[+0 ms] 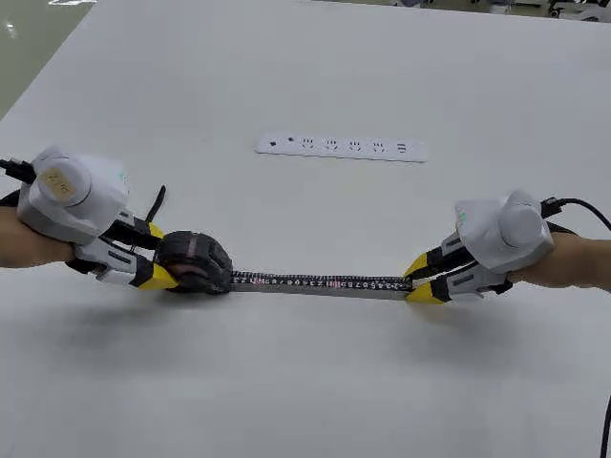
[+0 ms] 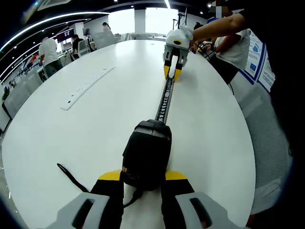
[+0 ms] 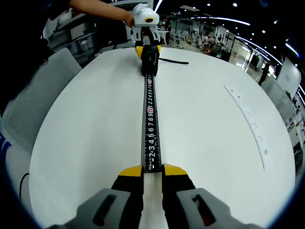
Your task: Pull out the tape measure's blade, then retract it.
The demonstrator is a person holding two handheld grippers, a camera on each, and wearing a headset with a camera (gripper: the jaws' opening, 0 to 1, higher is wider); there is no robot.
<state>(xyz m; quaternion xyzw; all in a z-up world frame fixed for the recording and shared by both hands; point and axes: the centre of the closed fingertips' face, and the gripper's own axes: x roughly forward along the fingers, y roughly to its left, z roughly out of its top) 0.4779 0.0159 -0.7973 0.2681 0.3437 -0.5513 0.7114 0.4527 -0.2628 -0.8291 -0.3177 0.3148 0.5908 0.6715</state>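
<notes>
- Head view: the tape measure case [image 1: 194,261] lies on the white table [image 1: 305,382], clamped between the jaws of the left gripper [image 1: 156,255]. The blade [image 1: 320,282] runs out flat along the table to the right gripper [image 1: 420,280], whose jaws are closed on its free end. A power strip [image 1: 342,146] lies well apart, further back.
- Left gripper view: the jaws of the left gripper [image 2: 143,175] squeeze the tape measure case [image 2: 147,152] by its two broad sides, near the rear. A black strap [image 2: 71,176] trails off to one side. The case looks like a compact, rubber-clad block, probably fairly heavy for its size and grippy. A hold across the flat sides should therefore be firm. The blade [image 2: 163,102] leaves the front low down and reaches the right gripper [image 2: 172,71] across the table.
- Right gripper view: the yellow tips of the right gripper [image 3: 152,171] close on the very end of the blade [image 3: 151,124], at the lowest numbers. I cannot tell whether they catch the end hook or the steel just behind it. The blade is thin, springy steel: stiff along its length, smooth, and apt to slip from a pinch. It is likely under spring pull toward the tape measure case [image 3: 150,59]. The end is the sensible place to hold. For retracting, I judge it should be guided back slowly rather than released to whip.
</notes>
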